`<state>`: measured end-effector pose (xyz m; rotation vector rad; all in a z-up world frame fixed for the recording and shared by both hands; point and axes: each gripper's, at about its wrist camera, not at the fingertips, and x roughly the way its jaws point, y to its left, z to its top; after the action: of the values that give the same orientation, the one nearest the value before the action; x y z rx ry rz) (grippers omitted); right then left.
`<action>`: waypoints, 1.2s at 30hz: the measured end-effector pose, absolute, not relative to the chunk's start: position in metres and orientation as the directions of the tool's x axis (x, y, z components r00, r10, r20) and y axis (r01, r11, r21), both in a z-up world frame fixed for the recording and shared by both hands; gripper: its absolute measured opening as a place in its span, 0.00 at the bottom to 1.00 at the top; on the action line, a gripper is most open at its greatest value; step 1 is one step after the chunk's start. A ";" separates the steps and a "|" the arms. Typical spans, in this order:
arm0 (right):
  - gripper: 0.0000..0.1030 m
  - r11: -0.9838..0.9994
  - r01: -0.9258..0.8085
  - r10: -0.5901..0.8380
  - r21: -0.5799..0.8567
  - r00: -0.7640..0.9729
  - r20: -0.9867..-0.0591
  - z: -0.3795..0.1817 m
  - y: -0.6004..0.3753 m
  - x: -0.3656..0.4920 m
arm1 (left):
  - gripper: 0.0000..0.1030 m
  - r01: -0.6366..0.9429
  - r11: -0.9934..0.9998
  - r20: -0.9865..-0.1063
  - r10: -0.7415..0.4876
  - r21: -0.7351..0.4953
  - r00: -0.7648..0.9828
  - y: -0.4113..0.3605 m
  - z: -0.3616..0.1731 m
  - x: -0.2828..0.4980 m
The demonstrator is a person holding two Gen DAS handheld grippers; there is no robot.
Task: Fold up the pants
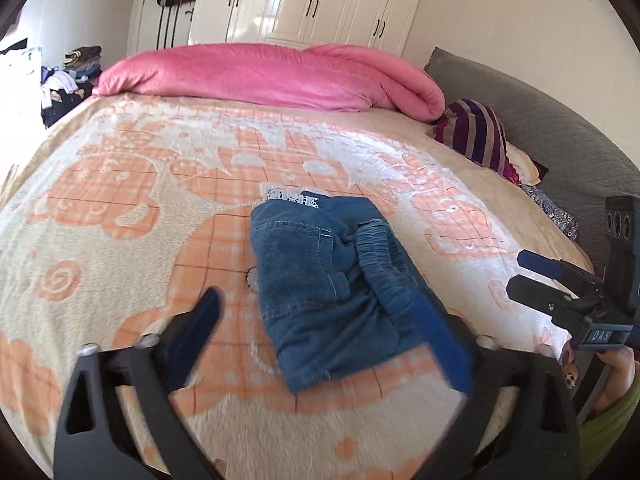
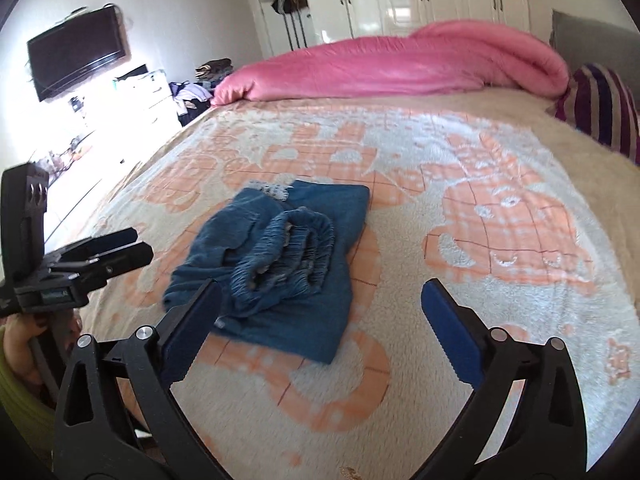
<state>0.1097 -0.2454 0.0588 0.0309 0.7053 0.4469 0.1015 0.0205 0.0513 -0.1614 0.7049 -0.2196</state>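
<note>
The blue denim pants (image 1: 320,280) lie folded in a compact bundle on the patterned blanket (image 1: 120,220), elastic waistband on top. They also show in the right wrist view (image 2: 280,256). My left gripper (image 1: 316,312) is open, its fingers on either side of the bundle just above it, holding nothing. My right gripper (image 2: 320,304) is open and empty, hovering near the bundle's near right corner. The right gripper also shows at the right edge of the left wrist view (image 1: 532,276), and the left gripper at the left of the right wrist view (image 2: 124,246).
A rolled pink duvet (image 1: 272,76) lies across the far side of the bed. A striped pillow (image 1: 476,136) sits by the grey headboard (image 1: 540,120). White wardrobes (image 1: 312,0) stand behind. A TV (image 2: 76,56) and white dresser (image 2: 144,96) are at the left.
</note>
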 end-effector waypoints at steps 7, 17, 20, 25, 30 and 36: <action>0.91 0.916 -0.384 0.370 0.114 0.702 -0.609 0.056 -0.238 0.067 | 0.96 0.147 0.967 -0.622 -0.245 -0.206 0.744 0.020 0.053 0.058; 0.91 0.932 -0.350 0.329 0.092 0.712 -0.620 0.033 -0.241 0.030 | 0.96 0.133 0.973 -0.672 -0.226 -0.188 0.706 0.014 0.013 0.015; 0.91 0.935 -0.336 0.328 0.114 0.697 -0.637 0.022 -0.244 0.029 | 0.96 0.111 0.978 -0.693 -0.203 -0.176 0.691 0.012 -0.002 0.012; 0.91 0.943 -0.314 0.306 0.114 0.677 -0.669 0.000 -0.241 0.029 | 0.96 0.097 0.979 -0.700 -0.196 -0.179 0.687 0.010 -0.017 0.014; 0.91 0.947 -0.303 0.292 0.105 0.679 -0.674 -0.010 -0.239 0.032 | 0.96 0.078 0.978 -0.690 -0.191 -0.192 0.698 0.013 -0.019 0.018; 0.91 0.946 -0.308 0.293 0.102 0.677 -0.675 -0.012 -0.237 0.034 | 0.96 0.067 0.978 -0.695 -0.189 -0.199 0.694 0.015 -0.021 0.019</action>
<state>0.0336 -0.2373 -0.0121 -0.0209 0.7551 0.3380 0.0193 0.0147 -0.0215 -0.1627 0.7924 -0.1434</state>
